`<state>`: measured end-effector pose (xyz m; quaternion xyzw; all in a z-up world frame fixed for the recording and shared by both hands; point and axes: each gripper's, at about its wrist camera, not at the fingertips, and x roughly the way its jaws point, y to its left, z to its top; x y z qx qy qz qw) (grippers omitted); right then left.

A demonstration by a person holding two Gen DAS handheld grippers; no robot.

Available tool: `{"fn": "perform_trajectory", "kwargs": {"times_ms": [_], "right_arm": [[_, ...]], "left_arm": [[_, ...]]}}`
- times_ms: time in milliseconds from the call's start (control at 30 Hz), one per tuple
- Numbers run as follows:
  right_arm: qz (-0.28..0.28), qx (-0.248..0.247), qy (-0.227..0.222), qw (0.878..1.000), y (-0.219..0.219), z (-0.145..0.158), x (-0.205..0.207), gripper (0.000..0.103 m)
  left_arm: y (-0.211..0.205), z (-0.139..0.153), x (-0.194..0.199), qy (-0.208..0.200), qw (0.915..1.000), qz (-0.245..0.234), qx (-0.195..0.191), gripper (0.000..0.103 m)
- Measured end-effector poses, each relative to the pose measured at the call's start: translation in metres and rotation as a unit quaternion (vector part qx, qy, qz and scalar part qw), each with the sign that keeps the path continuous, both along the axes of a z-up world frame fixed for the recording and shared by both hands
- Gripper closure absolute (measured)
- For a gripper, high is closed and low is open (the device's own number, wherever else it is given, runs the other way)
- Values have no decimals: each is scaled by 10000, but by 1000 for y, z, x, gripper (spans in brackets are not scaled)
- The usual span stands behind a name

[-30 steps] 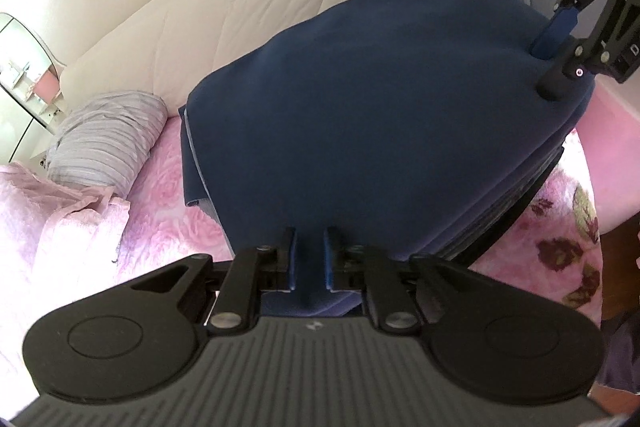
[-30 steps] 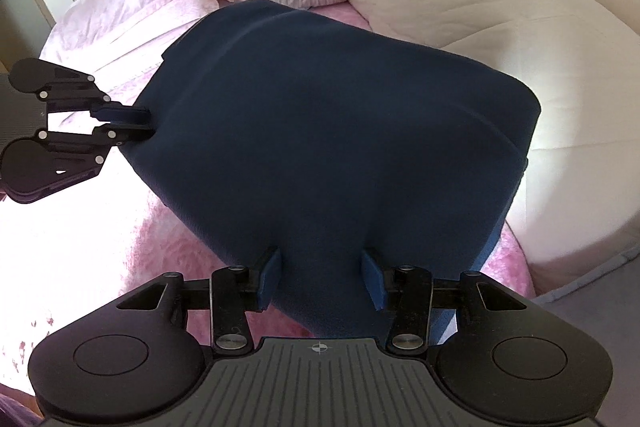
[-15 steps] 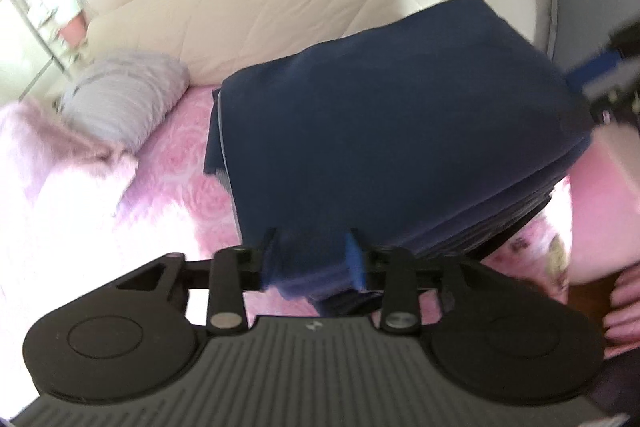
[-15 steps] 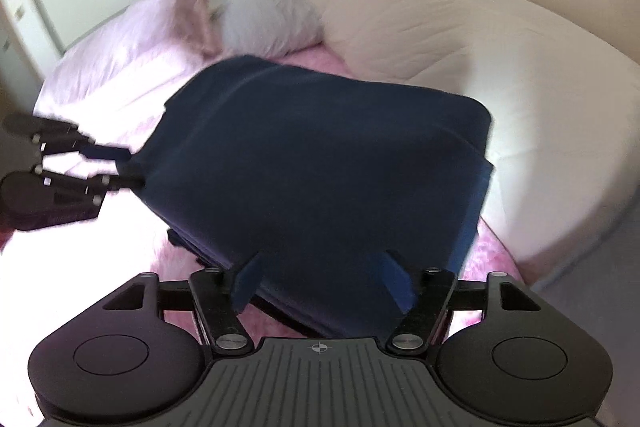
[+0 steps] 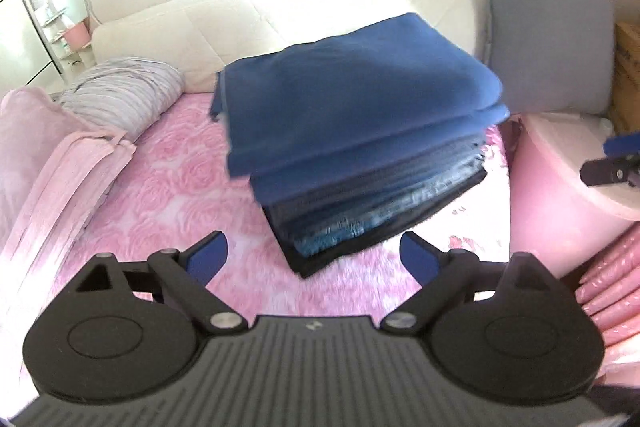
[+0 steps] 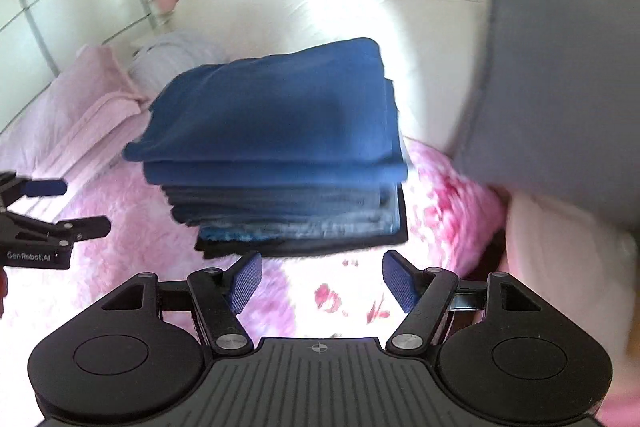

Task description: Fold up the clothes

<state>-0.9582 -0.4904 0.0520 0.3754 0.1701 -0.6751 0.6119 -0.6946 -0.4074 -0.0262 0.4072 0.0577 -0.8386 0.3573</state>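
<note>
A folded dark blue garment (image 5: 352, 95) (image 6: 272, 107) lies on top of a stack of folded clothes (image 5: 380, 203) (image 6: 300, 215) on the pink bedspread (image 5: 168, 195). My left gripper (image 5: 311, 243) hangs just in front of the stack. Its jaws are opening, with no cloth between the blue pads. My right gripper (image 6: 322, 259) is open in front of the stack's other side and holds nothing. Each gripper shows at the edge of the other's view: the right gripper (image 5: 604, 157) and the left gripper (image 6: 80, 206), both clear of the stack.
A grey cushion (image 5: 548, 35) (image 6: 560, 87) leans against the white headboard (image 5: 280, 15) right of the stack. A striped pillow (image 5: 120, 95) and a pink blanket (image 5: 48, 155) lie to the left. A round pink object (image 5: 560, 187) stands at the right.
Both grippers have let go of the blue garment and drawn back from the stack. The left jaws went from shut to wide apart, and the right jaws widened.
</note>
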Motion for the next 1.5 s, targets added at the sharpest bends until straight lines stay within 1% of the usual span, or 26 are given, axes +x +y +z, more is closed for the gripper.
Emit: {"fn": "perform_trajectory", "kwargs": {"times_ms": [133,233,333,467,567,633,700,833,967,1133,1333,1500], "right_arm": [[-352,-159,-140,9992,59,5,44,33],[-465,-88,-216,9986,90,8,68,32],[-649,-166,-232,9975,111,21,83,32],[-737,-302,-27,9968,126,36,88,32],[-726,-373,63,9966,132,43,87,32],[-719,-405,89,9966,131,46,86,31],[-706,-417,119,9966,130,48,85,31],[-523,-112,246,9983,119,48,84,31],[-453,-12,359,9983,118,50,83,31],[-461,48,449,9979,119,53,86,31],[-447,106,515,9976,120,54,100,31],[-367,-1,525,9979,122,54,118,31]], "left_arm": [[38,7,47,418,9990,128,102,12],[67,12,71,531,9978,179,347,12],[87,18,86,616,9971,168,403,12],[101,26,92,731,9957,302,476,12],[109,34,87,720,9960,305,434,12],[113,39,82,828,9947,384,477,12],[114,43,77,846,9939,465,533,12],[117,49,65,874,9915,699,661,12],[123,49,59,908,9893,832,776,12],[132,46,62,881,9897,819,773,12],[134,49,77,871,9900,823,746,12],[133,52,91,870,9904,862,644,12]]}}
